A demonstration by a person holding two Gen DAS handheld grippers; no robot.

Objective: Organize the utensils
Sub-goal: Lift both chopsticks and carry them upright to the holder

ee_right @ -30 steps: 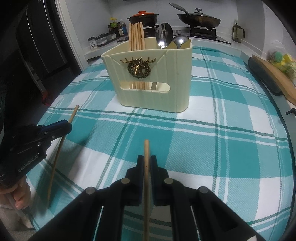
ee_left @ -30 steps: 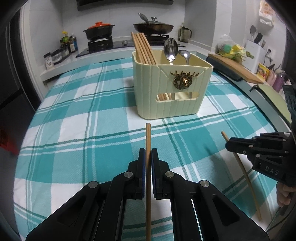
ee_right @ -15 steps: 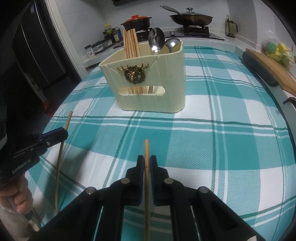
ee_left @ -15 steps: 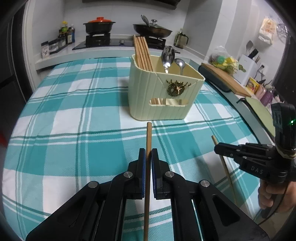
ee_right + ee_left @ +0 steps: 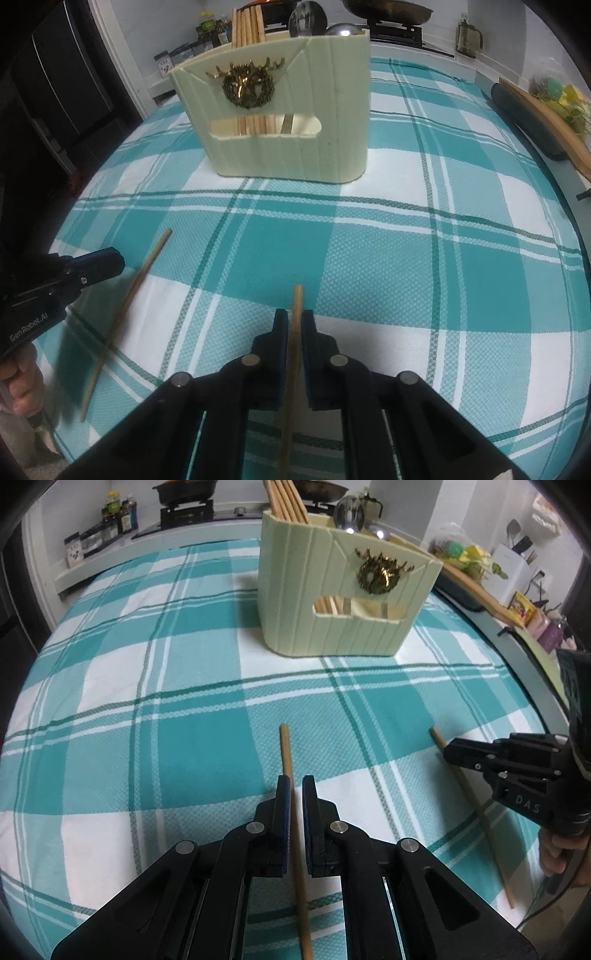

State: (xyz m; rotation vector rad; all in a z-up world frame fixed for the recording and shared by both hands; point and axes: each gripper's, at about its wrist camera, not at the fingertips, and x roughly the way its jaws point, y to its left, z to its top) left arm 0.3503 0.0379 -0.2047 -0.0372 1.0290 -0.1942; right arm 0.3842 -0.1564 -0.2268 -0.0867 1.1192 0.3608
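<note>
Both claws are busy here, one chopstick each. The left claw is clamped on the left chopstick, which runs straight out between the fingers and pokes well past the tips, toward the utensil holder. Same on the other side: the right claw is squeezed tight on the right chopstick, with only a short bit sticking out in front.

Both claws point steeply down over the tabletop, which is covered in a teal and white plaid cloth. Can't honestly tell whether either stick touches the cloth. The two claws sit side by side, somewhat apart, and each camera catches the other one at the edge of its view, with a bit of the person's hand gripping the handle.

The holder is cream, ribbed, with a gold deer emblem on the front and a slot cut below it. It stands upright on the cloth ahead of both claws, well clear of them. A bundle of chopsticks is already standing in one side and two spoons in the other. Behind it all there's a stove with pans
</note>
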